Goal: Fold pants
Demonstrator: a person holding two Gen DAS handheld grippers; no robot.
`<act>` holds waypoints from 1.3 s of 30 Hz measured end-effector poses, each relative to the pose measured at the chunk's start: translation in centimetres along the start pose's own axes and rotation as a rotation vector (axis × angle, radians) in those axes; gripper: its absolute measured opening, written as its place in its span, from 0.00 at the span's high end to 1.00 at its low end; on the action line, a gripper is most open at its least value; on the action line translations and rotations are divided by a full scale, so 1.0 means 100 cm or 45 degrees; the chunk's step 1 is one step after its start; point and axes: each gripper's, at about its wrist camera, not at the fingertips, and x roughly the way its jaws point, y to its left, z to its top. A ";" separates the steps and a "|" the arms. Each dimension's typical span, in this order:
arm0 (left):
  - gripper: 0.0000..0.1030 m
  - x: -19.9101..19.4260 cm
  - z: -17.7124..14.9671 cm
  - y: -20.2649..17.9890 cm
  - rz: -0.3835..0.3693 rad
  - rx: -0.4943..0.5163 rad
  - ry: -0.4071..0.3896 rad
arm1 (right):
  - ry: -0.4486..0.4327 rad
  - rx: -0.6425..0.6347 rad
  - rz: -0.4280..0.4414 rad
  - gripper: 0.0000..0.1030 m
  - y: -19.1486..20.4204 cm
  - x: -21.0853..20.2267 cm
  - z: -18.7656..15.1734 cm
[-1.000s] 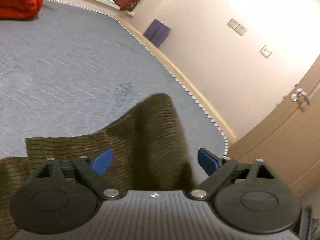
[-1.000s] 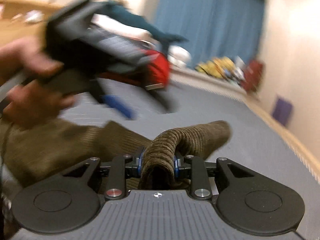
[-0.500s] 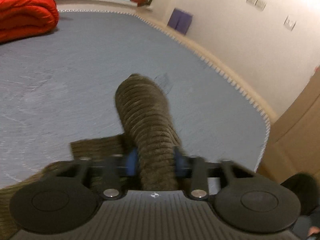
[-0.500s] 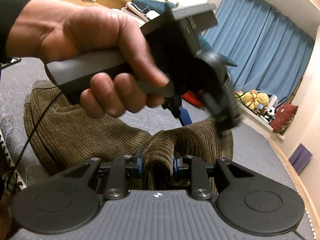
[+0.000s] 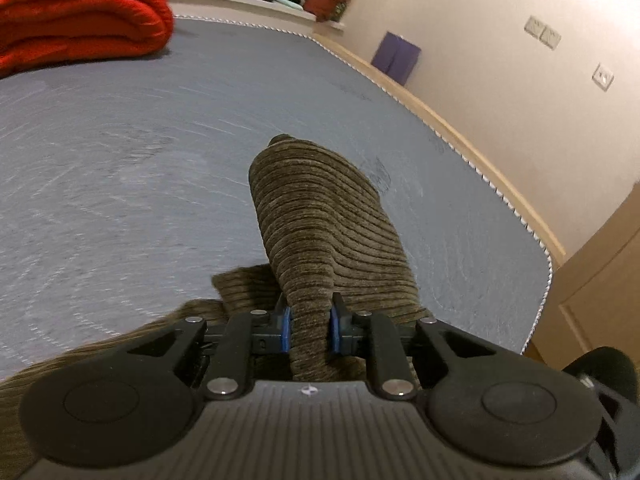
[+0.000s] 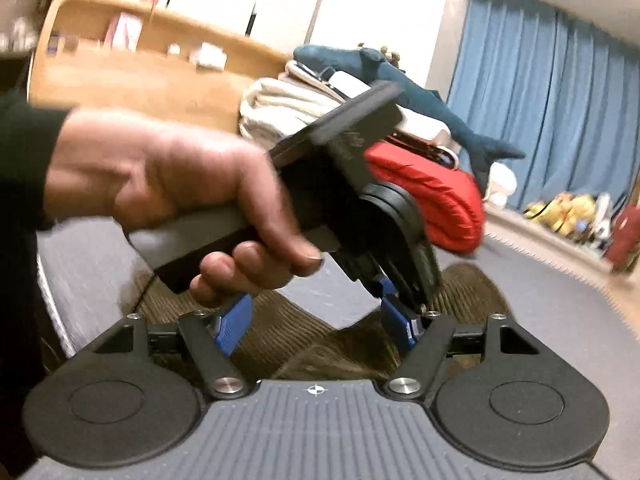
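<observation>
You are pinching a bunched ridge of the pants (image 5: 320,232) in your left hand-held gripper (image 5: 309,330), its blue pads pressing the brown corduroy from both sides after closing down on it. The cloth is rising out of the jaws in a hump, while the rest is trailing down onto the grey bed (image 5: 120,160) below and to the left.

Your right hand-held gripper (image 6: 316,330) is standing spread, its jaws having just been opening, and nothing is sitting between its pads; the pants are lying beneath it on the bed, apart from the pads. In the right wrist view your left hand (image 6: 168,184) is holding its tool just above and in front.

Judging by this, you are only partway through. The pants are lying crumpled and spread in two arms across the bed, not stacked in a neat pile, and no finished fold is showing. You are probably carrying one part over to lay it on another. Still left, as far as can be judged: setting that part down, smoothing it, and any further folds.
</observation>
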 end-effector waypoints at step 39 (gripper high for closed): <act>0.05 -0.100 -0.093 0.234 0.207 -0.818 0.081 | 0.642 1.041 0.162 0.13 -0.084 0.174 -0.060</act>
